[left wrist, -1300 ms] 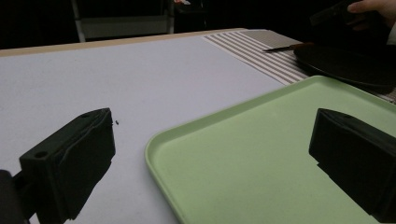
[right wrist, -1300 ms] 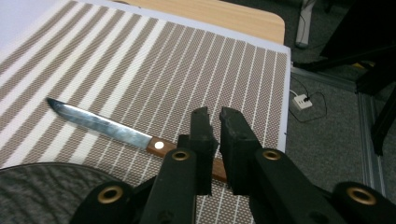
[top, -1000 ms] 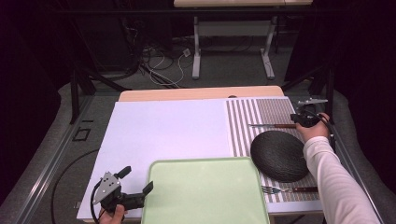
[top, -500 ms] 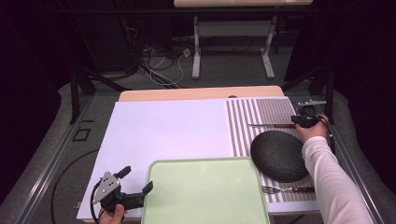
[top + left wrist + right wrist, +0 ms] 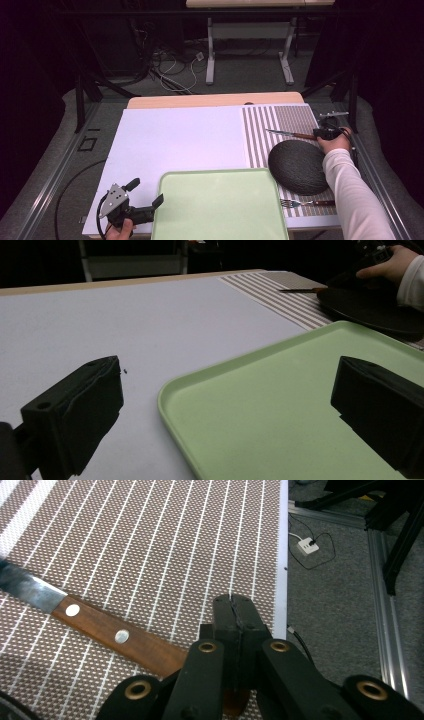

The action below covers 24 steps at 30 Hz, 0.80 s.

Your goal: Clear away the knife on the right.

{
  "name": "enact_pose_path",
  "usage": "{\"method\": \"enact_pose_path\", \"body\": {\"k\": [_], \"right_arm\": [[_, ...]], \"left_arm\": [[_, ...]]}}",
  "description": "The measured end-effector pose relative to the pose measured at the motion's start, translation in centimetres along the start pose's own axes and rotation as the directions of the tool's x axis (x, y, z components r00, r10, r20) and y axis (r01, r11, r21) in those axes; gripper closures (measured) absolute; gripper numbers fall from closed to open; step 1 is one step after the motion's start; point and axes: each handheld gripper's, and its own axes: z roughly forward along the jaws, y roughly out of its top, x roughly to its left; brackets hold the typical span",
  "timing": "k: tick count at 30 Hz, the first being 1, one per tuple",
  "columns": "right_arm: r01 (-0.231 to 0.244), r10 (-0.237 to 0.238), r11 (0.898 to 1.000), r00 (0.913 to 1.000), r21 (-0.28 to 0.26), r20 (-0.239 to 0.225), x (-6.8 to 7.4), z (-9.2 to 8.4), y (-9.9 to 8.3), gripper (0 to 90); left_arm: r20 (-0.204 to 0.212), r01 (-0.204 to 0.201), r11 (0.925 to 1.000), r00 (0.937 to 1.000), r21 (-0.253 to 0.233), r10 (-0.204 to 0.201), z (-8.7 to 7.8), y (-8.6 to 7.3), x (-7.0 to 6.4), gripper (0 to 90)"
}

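Right gripper [image 5: 234,605]: jaws pressed together with nothing visibly between their tips, poised over the butt end of the wooden-handled knife [image 5: 107,632]; whether the gripper body touches the handle cannot be told. The knife lies flat on the striped placemat [image 5: 290,120], at its far side, blade pointing toward the white board [image 5: 175,145], just beyond the dark round plate [image 5: 298,166]. Left gripper [image 5: 225,405]: jaws spread wide and holding nothing, straddling the near-left corner of the green tray [image 5: 280,405]. A fork [image 5: 305,203] lies on the placemat near the plate's front edge. Compared with the earlier frame, the right gripper sits slightly lower over the knife handle; the left gripper and all objects are unchanged
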Motion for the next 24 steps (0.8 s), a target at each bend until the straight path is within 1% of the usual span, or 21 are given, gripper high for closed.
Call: {"method": "enact_pose_path", "body": {"k": [1,2,3,5,6,7,8,10,11,13,14,16,18,20,21,22,24], "right_arm": [[-0.009,0.009,1.000,1.0000,-0.002,-0.002,-0.1,-0.1,-0.1,90.0],[-0.006,0.006,1.000,1.0000,0.003,-0.006,-0.2,-0.2,-0.2,90.0],[-0.010,0.010,1.000,0.9999,0.002,-0.011,-0.2,-0.3,-0.3,90.0],[-0.030,0.030,1.000,0.9991,0.002,-0.029,-0.3,-0.5,-0.5,90.0],[-0.024,0.024,1.000,0.9992,0.005,-0.031,-0.3,-0.6,-0.6,90.0],[-0.031,0.031,0.999,0.9991,0.013,-0.030,-0.3,-0.7,-0.6,90.0],[-0.025,0.025,1.000,0.9988,0.013,-0.043,-0.4,-0.8,-0.7,90.0],[-0.025,0.026,0.999,0.9984,0.024,-0.050,-0.3,-1.1,-0.8,90.0],[-0.015,0.017,0.999,0.9981,0.030,-0.059,-0.3,-1.1,-0.8,90.0],[-0.019,0.022,0.999,0.9964,0.037,-0.082,-0.2,-1.4,-1.0,90.0],[-0.019,0.022,0.999,0.9964,0.037,-0.082,-0.2,-1.4,-1.0,90.0],[-0.015,0.020,0.999,0.9943,0.046,-0.104,-0.1,-1.6,-1.1,90.0],[-0.005,0.012,0.999,0.9930,0.054,-0.118,0.1,-1.8,-1.2,90.0],[0.016,-0.007,0.998,0.9913,0.065,-0.132,0.2,-2.0,-1.3,90.0],[0.012,-0.001,0.997,0.9897,0.077,-0.143,0.3,-2.1,-1.3,90.0],[0.019,-0.008,0.997,0.9898,0.074,-0.142,0.3,-2.1,-1.4,90.0],[0.014,0.000,0.996,0.9872,0.083,-0.160,0.5,-2.3,-1.4,90.0]], "left_arm": [[0.001,0.002,1.0000,1.0000,0.002,-0.002,0.0,0.0,0.0,0.4],[-0.002,0.003,1.0000,1.0000,-0.005,-0.003,0.0,0.0,0.0,0.4],[0.000,0.002,1.0000,1.0000,0.000,-0.002,0.0,0.0,0.0,0.4],[0.000,0.001,1.0000,1.0000,0.001,-0.001,0.0,0.0,-0.1,0.4],[-0.001,0.002,1.0000,1.0000,0.000,-0.002,0.0,0.0,-0.1,0.4],[-0.001,0.002,1.0000,1.0000,0.001,-0.002,0.0,0.0,-0.1,0.4],[-0.001,0.002,1.0000,1.0000,0.001,-0.002,0.0,0.0,-0.1,0.4],[-0.001,0.001,1.0000,1.0000,0.001,-0.001,0.0,0.0,-0.1,0.4],[-0.001,0.001,1.0000,1.0000,0.001,-0.001,0.0,0.0,0.0,0.4],[-0.001,0.002,1.0000,1.0000,0.001,-0.002,0.0,0.0,0.0,0.4],[-0.001,0.002,1.0000,1.0000,0.001,-0.002,0.0,0.0,0.0,0.4],[-0.001,0.004,1.0000,1.0000,0.001,-0.004,0.0,0.0,0.0,0.4],[0.000,0.005,1.0000,1.0000,-0.001,-0.005,0.0,0.0,0.0,0.5],[-0.001,0.004,1.0000,1.0000,-0.001,-0.004,0.0,0.0,0.0,0.4],[-0.001,0.003,1.0000,1.0000,-0.001,-0.003,0.0,0.0,0.0,0.5],[0.000,0.005,1.0000,1.0000,-0.002,-0.005,0.0,0.0,0.0,0.4],[-0.001,0.004,1.0000,1.0000,-0.001,-0.004,0.0,0.0,0.0,0.5]]}}
